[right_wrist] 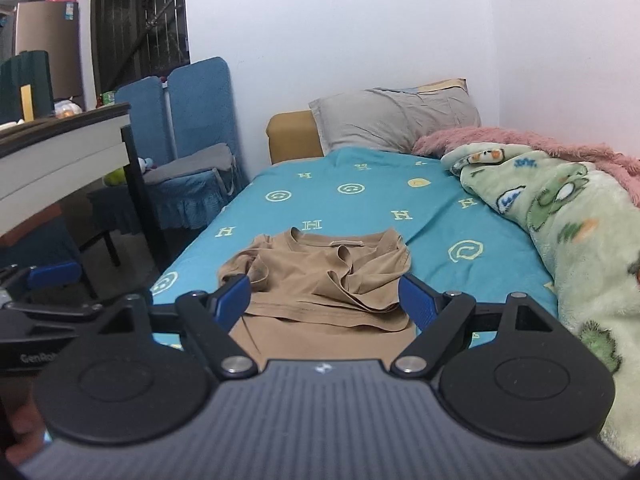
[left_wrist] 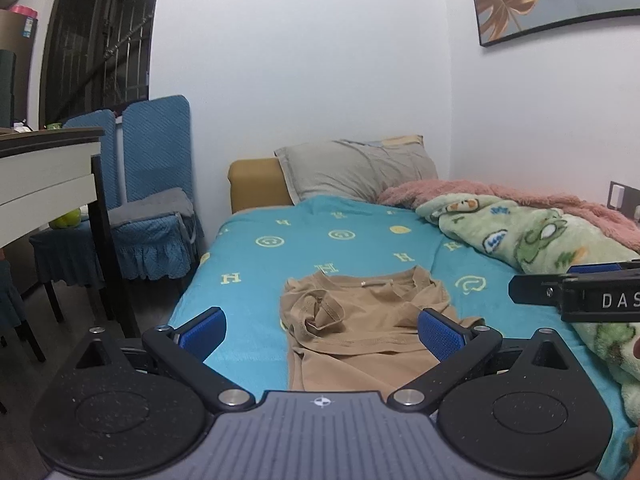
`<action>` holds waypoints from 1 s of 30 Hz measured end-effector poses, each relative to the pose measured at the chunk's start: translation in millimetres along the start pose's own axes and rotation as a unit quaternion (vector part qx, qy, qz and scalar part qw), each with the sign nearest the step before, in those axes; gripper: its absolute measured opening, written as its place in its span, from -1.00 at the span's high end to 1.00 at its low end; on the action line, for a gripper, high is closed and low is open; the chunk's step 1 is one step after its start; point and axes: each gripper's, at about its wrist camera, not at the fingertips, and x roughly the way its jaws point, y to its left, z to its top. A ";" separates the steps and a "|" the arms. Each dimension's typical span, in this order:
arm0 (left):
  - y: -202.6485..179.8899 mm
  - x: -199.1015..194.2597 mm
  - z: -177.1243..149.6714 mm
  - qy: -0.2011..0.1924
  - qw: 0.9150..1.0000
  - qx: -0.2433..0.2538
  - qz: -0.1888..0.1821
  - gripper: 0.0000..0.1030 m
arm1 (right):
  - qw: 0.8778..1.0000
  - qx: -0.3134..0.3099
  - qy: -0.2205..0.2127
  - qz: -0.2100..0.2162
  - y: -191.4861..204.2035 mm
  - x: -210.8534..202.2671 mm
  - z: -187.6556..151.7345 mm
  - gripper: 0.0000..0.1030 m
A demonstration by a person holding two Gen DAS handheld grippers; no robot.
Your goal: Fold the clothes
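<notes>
Your left gripper (left_wrist: 322,332) and right gripper (right_wrist: 325,298) gape wide, empty — crumpled tan cotton T-shirt (left_wrist: 360,332) ahead, turquoise patterned bedsheet (left_wrist: 248,264) bare leftward.

Home bedroom: bed (left_wrist: 256,248), pillow (left_wrist: 352,168), blankets (right_wrist: 560,208).

the tan shirt (left_wrist: 360,344)'s near end is hidden behind the left gripper (left_wrist: 322,334) body.

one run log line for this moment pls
left gripper: open, empty | right gripper: open, empty | tan t-shirt: sleeves folded in, on bed sheet
</notes>
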 end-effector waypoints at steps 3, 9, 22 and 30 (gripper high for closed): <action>2.3 0.9 -2.0 -0.002 1.000 -0.008 0.002 -1.00 | 1.000 -0.007 0.006 0.004 4.5 1.0 -2.2 -0.60; 3.0 3.1 -6.0 0.009 1.000 -0.010 0.005 -1.00 | 0.999 -0.010 0.015 -0.029 5.7 5.4 -2.6 -0.60; 24.3 31.3 -17.2 0.097 0.991 -0.087 -0.016 -0.99 | 0.985 0.162 0.065 0.015 -40.7 23.6 -19.6 -0.60; 71.8 61.6 -41.5 0.210 0.925 -0.300 -0.103 -0.98 | 0.890 0.426 0.160 0.027 -103.6 42.2 -67.5 -0.63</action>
